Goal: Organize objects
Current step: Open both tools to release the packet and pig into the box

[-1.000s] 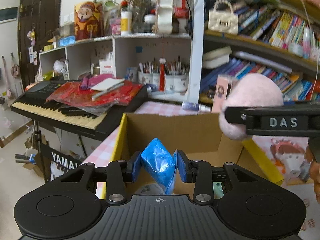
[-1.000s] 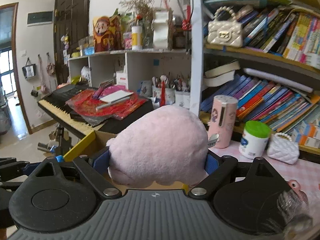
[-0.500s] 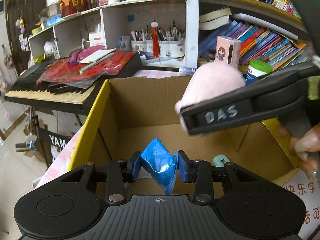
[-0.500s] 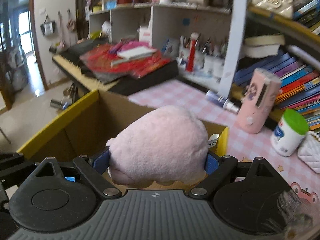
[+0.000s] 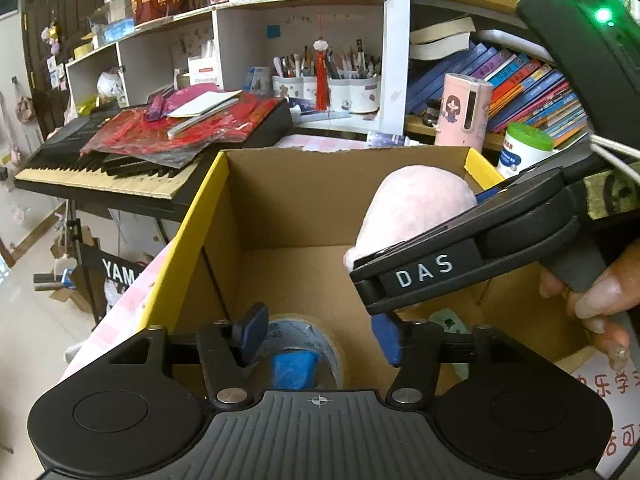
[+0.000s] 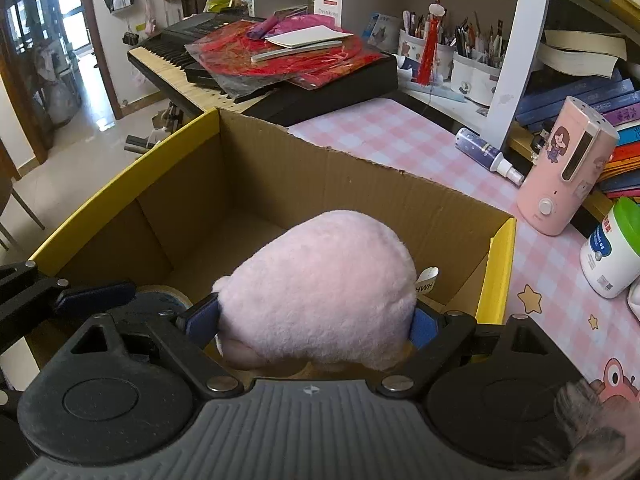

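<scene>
An open cardboard box (image 5: 280,184) with yellow flaps stands on the pink checked table. My left gripper (image 5: 320,334) hangs over its near left corner, its jaws opening with nothing between the pads. Below it a crumpled blue wrapper (image 5: 296,368) lies inside a roll of clear tape (image 5: 292,330) on the box floor. My right gripper (image 6: 314,320) is shut on a pink plush toy (image 6: 320,280) and holds it over the box (image 6: 280,168), tilted downward. That plush (image 5: 416,204) shows to the right in the left wrist view, with a person's hand (image 5: 600,304) behind it.
A pale green item (image 5: 448,320) lies in the box. Beyond the box a black keyboard (image 6: 280,80) carries red papers. A spray bottle (image 6: 488,154), a pink canister (image 6: 568,168) and a green-lidded jar (image 6: 612,256) stand on the tablecloth (image 6: 400,132) before full bookshelves.
My left jaws have parted and the blue wrapper has dropped from them into the tape roll. My right gripper has sunk lower over the box with the plush in it.
</scene>
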The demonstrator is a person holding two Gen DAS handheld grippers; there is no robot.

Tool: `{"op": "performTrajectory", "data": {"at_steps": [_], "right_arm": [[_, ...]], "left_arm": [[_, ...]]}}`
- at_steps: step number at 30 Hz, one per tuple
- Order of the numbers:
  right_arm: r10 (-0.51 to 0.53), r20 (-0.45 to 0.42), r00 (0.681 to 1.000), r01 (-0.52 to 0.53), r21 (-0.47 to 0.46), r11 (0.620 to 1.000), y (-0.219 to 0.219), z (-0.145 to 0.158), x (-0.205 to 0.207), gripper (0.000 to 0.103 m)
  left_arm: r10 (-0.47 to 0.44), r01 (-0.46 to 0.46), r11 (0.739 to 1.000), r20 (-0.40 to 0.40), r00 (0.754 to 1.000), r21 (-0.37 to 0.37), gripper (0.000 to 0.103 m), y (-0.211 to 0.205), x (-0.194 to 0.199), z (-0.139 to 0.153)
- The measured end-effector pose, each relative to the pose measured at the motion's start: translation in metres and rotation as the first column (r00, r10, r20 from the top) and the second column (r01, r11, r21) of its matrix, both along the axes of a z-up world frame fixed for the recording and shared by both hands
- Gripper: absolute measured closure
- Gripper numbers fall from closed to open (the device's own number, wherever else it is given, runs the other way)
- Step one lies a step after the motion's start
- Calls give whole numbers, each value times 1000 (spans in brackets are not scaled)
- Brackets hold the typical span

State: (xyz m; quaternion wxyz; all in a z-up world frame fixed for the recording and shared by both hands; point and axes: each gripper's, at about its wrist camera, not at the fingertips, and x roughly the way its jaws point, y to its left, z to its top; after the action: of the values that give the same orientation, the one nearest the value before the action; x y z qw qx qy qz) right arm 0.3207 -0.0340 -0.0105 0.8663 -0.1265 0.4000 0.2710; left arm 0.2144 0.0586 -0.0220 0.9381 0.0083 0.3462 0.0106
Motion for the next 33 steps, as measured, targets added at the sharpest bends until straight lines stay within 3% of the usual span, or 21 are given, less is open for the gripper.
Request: {"op": "performTrajectory", "data": {"at_steps": [12, 19, 27, 33], "right_arm": [[-54, 98, 994, 52, 28, 998, -6, 9, -8, 1], [-141, 171, 975, 119, 131, 984, -20, 28, -27, 0], [-293, 303, 907, 229, 229, 946, -54, 53, -71, 0], [-377, 339, 862, 302, 253, 919, -72, 55, -102, 0]], "left_arm": [[10, -10, 1000, 70, 997, -1, 23, 1, -15, 13], [24, -22, 1000, 123, 992, -19, 17, 7, -30, 27], [108, -98, 993, 169, 980, -66, 12, 26, -56, 38], [142, -128, 988, 182, 973, -87, 12, 36, -72, 39]]}}
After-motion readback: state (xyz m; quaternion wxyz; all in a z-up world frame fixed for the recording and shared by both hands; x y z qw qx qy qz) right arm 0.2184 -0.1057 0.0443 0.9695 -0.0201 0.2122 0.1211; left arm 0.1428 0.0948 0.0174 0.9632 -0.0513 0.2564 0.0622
